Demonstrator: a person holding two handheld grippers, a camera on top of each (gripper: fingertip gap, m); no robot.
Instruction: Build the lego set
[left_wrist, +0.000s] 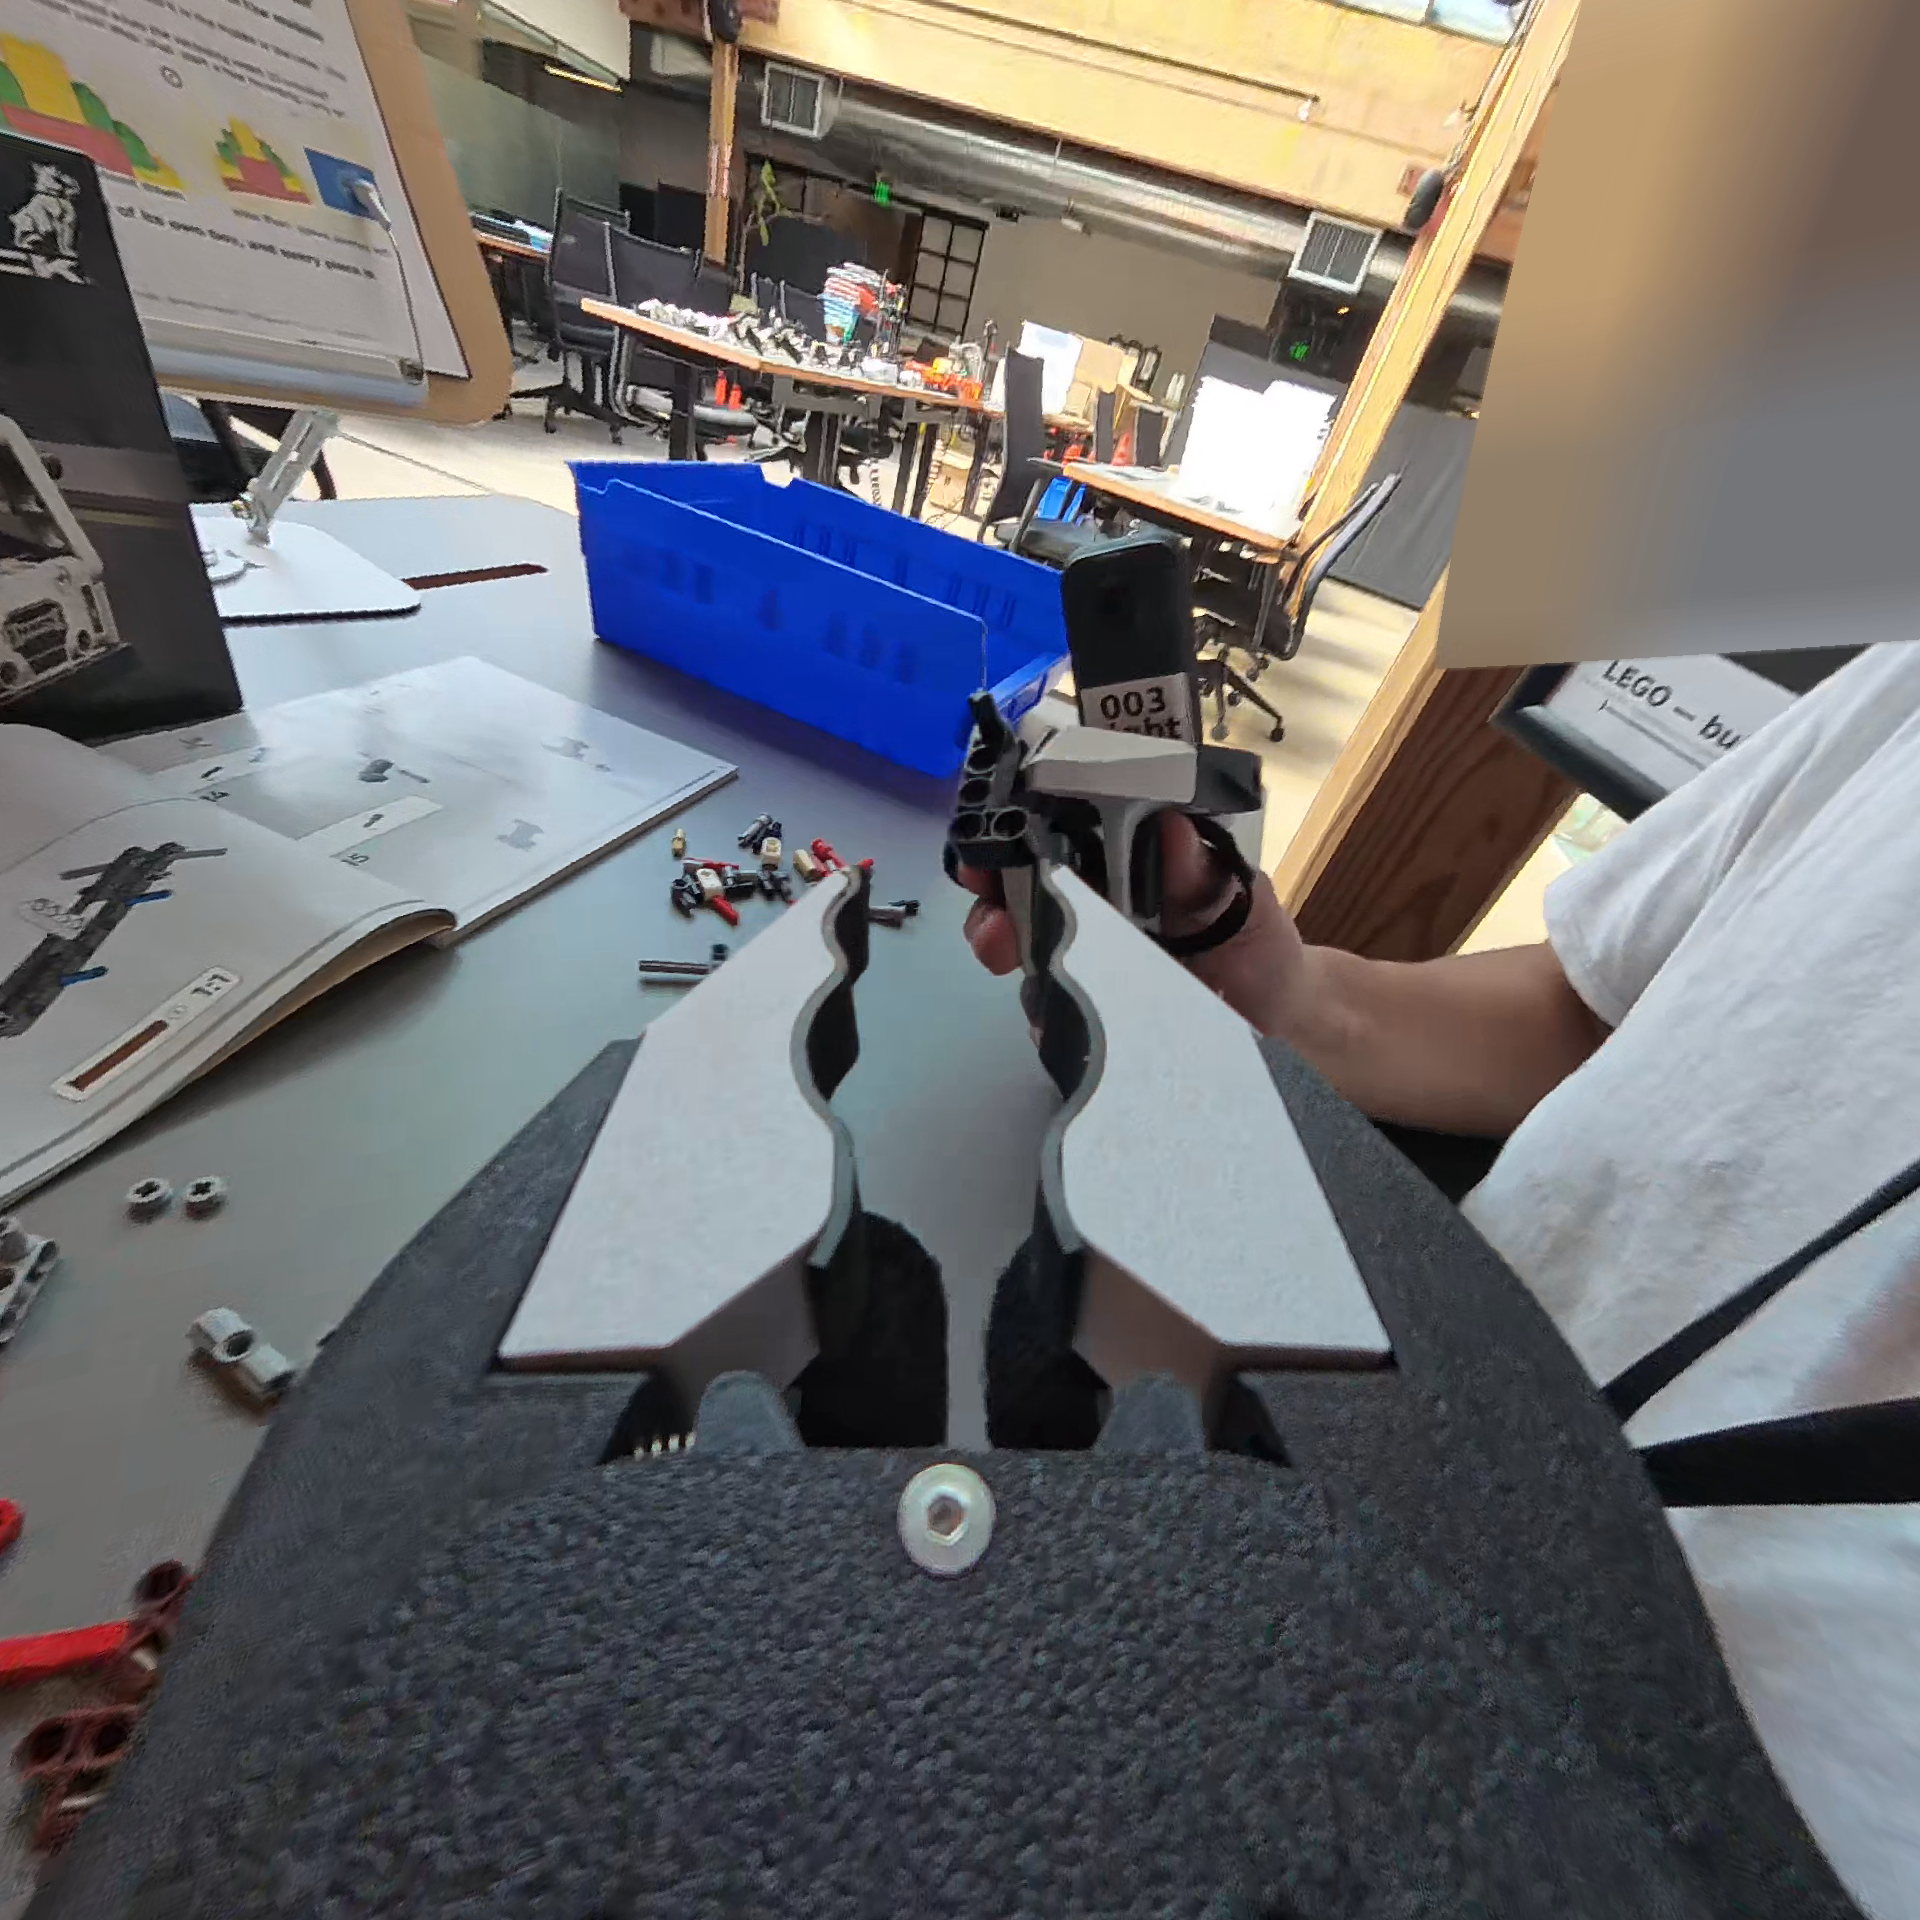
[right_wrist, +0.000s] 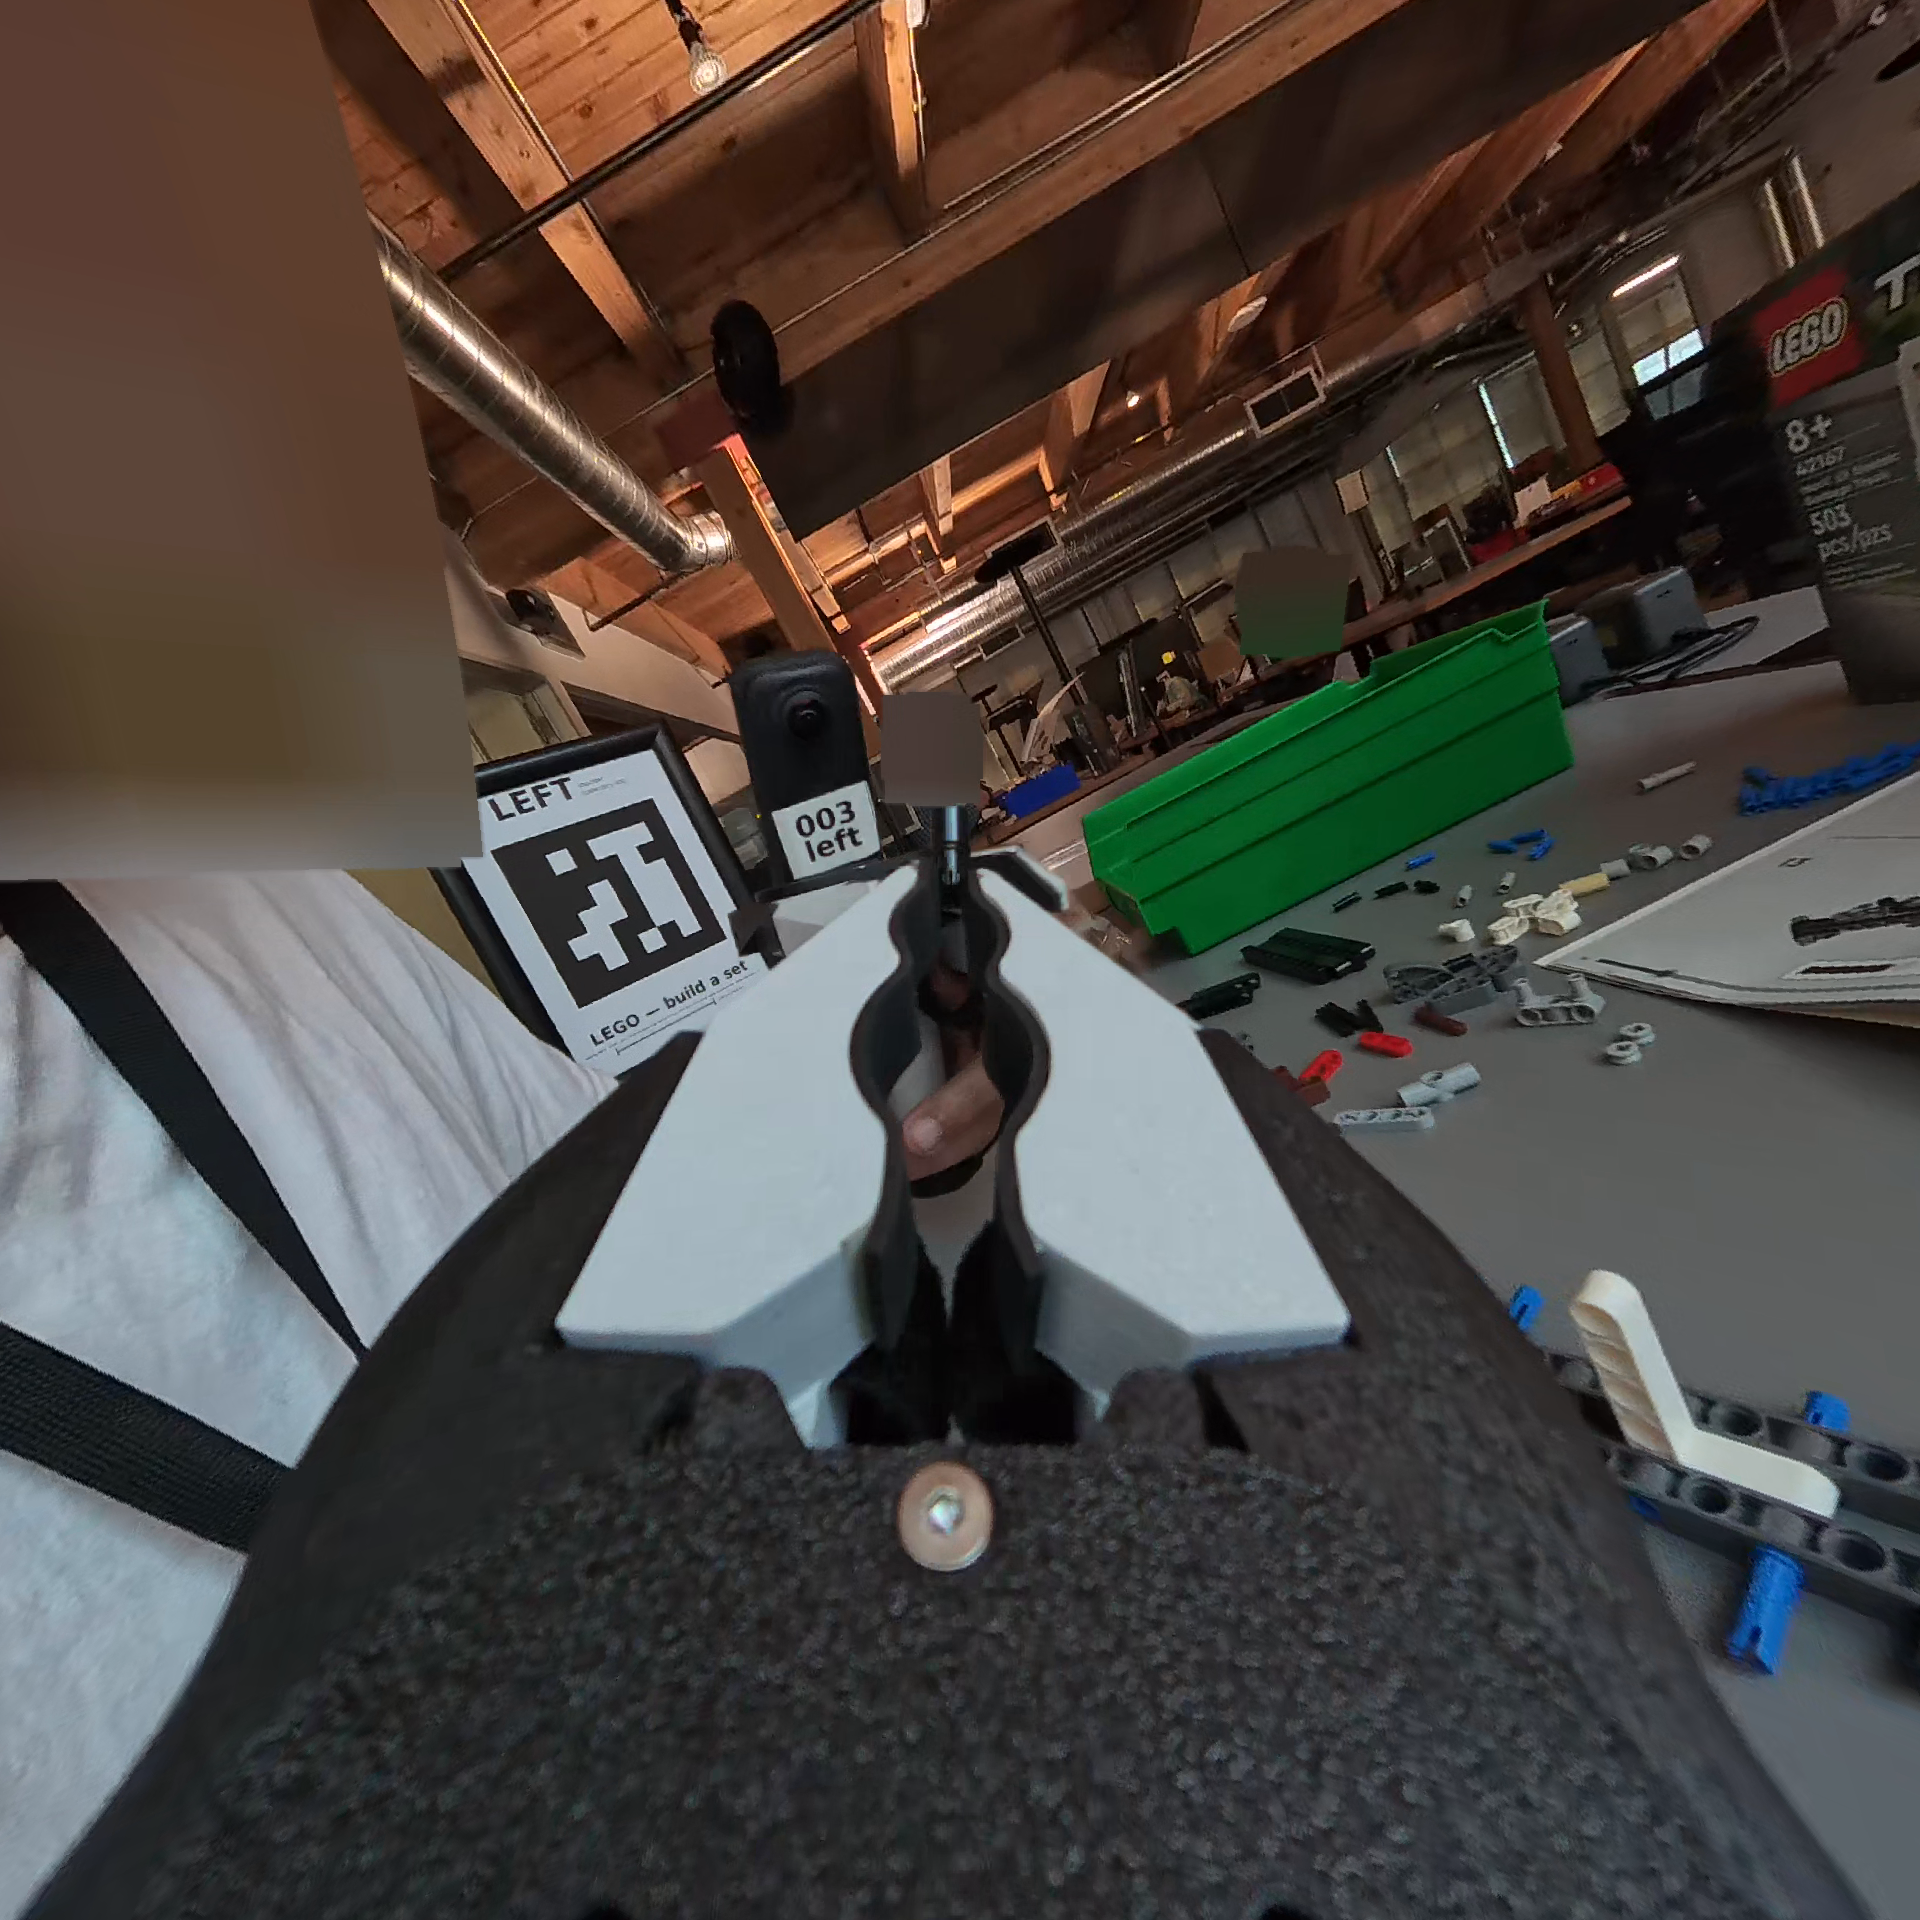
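Observation:
My left gripper (left_wrist: 956, 894) is open and empty, held above the grey table. Just beyond its tips, a person's hand holds my right gripper (left_wrist: 1029, 779), which is shut on a dark grey Lego beam piece (left_wrist: 982, 821) with round holes. In the right wrist view my right gripper (right_wrist: 951, 883) has its jaws nearly together on a thin dark part of that piece (right_wrist: 951, 847). The left gripper's camera (right_wrist: 795, 748) shows right behind it. A dark grey beam assembly (right_wrist: 1766, 1496) with a white angled piece and blue pins lies on the table at the lower right.
A blue bin (left_wrist: 790, 613), an open instruction booklet (left_wrist: 312, 831) and a pile of small pins (left_wrist: 748, 873) lie ahead on the left. A green bin (right_wrist: 1330, 790), scattered loose parts (right_wrist: 1455, 997), the Lego box (right_wrist: 1849, 499) and a framed marker sign (right_wrist: 613, 894) are around. A person in a white shirt is close by. Both grippers' tips are close together, under 4 cm apart.

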